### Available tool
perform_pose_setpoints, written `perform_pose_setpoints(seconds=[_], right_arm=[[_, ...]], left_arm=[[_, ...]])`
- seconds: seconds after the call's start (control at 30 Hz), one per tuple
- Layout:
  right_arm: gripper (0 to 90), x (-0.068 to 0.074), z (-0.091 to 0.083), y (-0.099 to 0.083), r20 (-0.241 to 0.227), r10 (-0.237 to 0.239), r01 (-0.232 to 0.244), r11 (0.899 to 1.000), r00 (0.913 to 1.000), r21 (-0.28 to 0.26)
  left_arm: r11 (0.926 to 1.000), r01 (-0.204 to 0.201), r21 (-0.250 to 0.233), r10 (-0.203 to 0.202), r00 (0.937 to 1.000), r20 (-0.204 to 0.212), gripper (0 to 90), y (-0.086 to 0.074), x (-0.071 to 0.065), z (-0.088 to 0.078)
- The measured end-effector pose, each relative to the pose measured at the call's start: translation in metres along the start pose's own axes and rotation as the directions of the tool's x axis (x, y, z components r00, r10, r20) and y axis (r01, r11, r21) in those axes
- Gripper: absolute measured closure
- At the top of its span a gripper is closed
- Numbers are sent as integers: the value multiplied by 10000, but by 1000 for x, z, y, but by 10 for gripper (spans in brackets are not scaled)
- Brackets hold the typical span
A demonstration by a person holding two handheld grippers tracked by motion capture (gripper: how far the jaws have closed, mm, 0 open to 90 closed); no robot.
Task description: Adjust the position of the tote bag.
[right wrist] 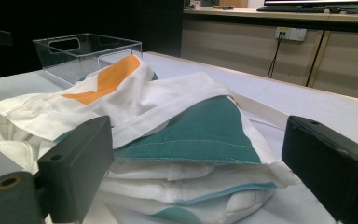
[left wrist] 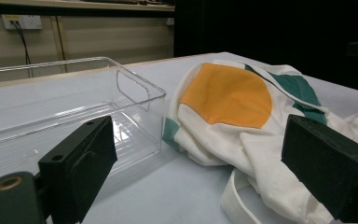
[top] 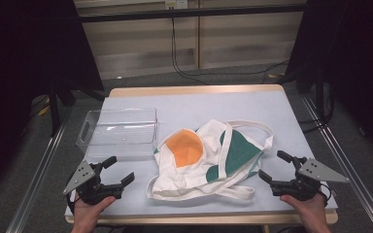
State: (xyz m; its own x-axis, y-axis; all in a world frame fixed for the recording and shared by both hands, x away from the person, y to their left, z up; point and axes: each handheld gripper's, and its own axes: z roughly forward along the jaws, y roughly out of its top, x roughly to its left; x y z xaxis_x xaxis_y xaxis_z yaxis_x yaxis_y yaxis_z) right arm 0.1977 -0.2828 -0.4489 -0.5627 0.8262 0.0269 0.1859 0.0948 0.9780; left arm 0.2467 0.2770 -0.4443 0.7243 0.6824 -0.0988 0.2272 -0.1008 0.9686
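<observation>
A crumpled white cloth bag point(top: 209, 158) with an orange patch, green panels and white straps lies on the table, slightly right of centre. The bag point(left wrist: 233, 107) lies ahead and right in the left gripper view, and the bag point(right wrist: 177, 135) lies close ahead in the right gripper view. My left gripper point(top: 117, 172) rests near the front left edge, open, nothing between its jaws. At the front right my right gripper point(top: 275, 167) stands open beside the bag's right side, apart from it.
A clear plastic bin point(top: 119, 132) with cut-out handles stands empty left of the bag, and the bin point(left wrist: 51, 121) sits just ahead of the left gripper. The table point(top: 194, 99) has a pale blue-grey top with a wooden rim. Cables lie on the floor beyond.
</observation>
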Motion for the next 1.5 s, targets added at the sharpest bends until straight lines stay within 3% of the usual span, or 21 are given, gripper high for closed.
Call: perform_pose_setpoints(seconds=[0.13, 0.27, 0.43, 0.53, 0.67, 0.77, 1.0, 1.07, 1.13, 1.27, 1.37, 1.5], right_arm=[[117, 1, -1, 0, -54, 54, -54, 10000, 10000, -29], [162, 1, 0, -1, -233, 36, -36, 10000, 9997, 11], [199, 1, 0, -1, -348, 309, -305, 9995, 9989, 101], [234, 2, -3, -1, -379, 215, -216, 9998, 9991, -27], [263, 2, -3, -1, -641, 264, -261, 9996, 9976, 60], [294, 2, -2, -2, -761, 191, -172, 9995, 9969, 256], [307, 0, 1, -3, -1003, 427, -378, 9980, 9940, 500], [307, 0, 1, -3, -1053, 512, -463, 9977, 9931, 493], [308, 1, 0, -3, -1045, 495, -442, 9976, 9933, 532], [307, 3, 0, -2, -1025, 453, -392, 9974, 9937, 604], [307, 6, 0, -1, -1001, 472, -414, 9974, 9939, 594], [304, 8, 1, -1, -1034, 437, -372, 9973, 9937, 633]], left_arm=[[9994, -291, 183, 288, 9994, 199, 111, 1, -1, 0], [9987, -286, 413, 274, 9992, 307, 152, 1, -5, 2], [9963, -396, 768, 328, 9955, 885, 203, 3, -9, 6], [9955, -309, 899, 190, 9912, 1310, 238, 6, -14, 8], [9905, -624, 1228, 435, 9876, 1508, 292, 7, -20, 12], [9848, -850, 1511, 538, 9784, 1997, 339, 9, -27, 21], [9712, -1026, 2153, 467, 9671, 2502, 403, 12, -37, 34], [9694, -1041, 2223, 463, 9669, 2510, 421, 14, -40, 35], [9697, -1118, 2170, 489, 9600, 2758, 453, 16, -43, 36], [9623, -1427, 2316, 704, 9530, 2946, 488, 19, -50, 39], [9602, -1431, 2397, 617, 9461, 3179, 507, 19, -55, 43], [9502, -1793, 2547, 841, 9350, 3444, 534, 22, -63, 54]])
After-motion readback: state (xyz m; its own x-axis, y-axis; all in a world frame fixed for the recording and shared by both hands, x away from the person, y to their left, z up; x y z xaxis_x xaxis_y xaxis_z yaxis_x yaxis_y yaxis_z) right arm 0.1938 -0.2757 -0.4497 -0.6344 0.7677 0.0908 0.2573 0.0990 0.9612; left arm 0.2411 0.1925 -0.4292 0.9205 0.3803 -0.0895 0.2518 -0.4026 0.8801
